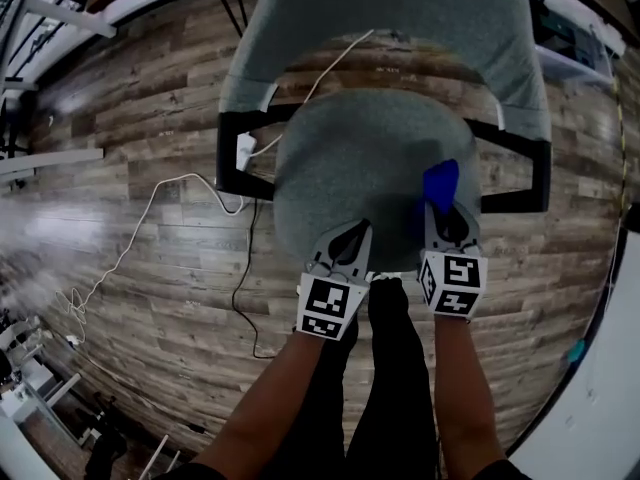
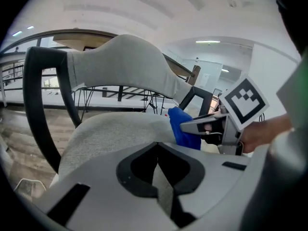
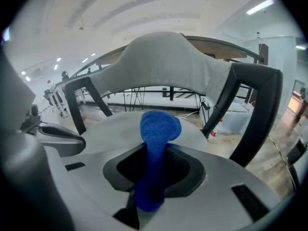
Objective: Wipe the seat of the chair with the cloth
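A grey fabric chair with black armrests stands before me, its round seat (image 1: 360, 168) (image 2: 115, 129) (image 3: 115, 126) under a curved backrest (image 1: 390, 18). My right gripper (image 1: 441, 213) (image 3: 151, 177) is shut on a blue cloth (image 1: 440, 183) (image 3: 156, 148) (image 2: 182, 126), whose bunched end sticks up past the jaws, over the seat's front right part. My left gripper (image 1: 352, 240) (image 2: 159, 165) is shut with nothing in it, its tip at the seat's front edge, just left of the right one.
The chair stands on a wood-plank floor (image 1: 140, 148). A white cable (image 1: 150, 208) and a black cable (image 1: 245, 298) trail across the floor to the left of the chair. A plastic box (image 1: 570, 53) sits behind the chair at the right.
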{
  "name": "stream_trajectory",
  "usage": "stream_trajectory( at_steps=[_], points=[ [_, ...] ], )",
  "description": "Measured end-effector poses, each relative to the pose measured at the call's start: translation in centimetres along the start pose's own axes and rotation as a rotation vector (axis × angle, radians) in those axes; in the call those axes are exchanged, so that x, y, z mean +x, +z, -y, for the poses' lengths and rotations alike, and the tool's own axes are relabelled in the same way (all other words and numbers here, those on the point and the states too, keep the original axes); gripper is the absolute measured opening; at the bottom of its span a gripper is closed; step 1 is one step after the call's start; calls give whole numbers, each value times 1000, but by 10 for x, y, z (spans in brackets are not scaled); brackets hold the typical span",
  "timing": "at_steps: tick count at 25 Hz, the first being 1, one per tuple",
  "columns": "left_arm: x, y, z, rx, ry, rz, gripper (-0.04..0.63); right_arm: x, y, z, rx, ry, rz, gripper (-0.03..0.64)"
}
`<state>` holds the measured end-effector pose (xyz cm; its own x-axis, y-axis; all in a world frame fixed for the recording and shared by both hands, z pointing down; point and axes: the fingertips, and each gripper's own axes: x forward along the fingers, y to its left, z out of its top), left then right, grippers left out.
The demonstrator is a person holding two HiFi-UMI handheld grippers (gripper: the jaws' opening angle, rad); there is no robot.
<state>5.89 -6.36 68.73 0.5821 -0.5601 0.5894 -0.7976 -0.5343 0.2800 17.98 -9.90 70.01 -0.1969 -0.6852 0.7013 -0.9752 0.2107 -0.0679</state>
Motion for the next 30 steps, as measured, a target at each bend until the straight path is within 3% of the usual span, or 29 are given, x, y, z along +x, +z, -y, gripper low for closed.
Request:
stream_trajectory(
  at_steps=[8, 18, 22, 30],
  points=[
    [-48, -14, -48, -55, 94, 32, 8, -1, 3, -112, 41, 166, -9, 101],
    [-113, -46, -111, -146, 235, 43, 8, 9, 0, -234, -24, 339, -37, 101],
    [-130, -57, -127, -161, 274, 41, 8, 21, -22, -259, -55, 344, -88, 101],
    [-140, -68, -132, -177, 283, 43, 8, 33, -44, -263, -102, 316, -157, 101]
  ],
)
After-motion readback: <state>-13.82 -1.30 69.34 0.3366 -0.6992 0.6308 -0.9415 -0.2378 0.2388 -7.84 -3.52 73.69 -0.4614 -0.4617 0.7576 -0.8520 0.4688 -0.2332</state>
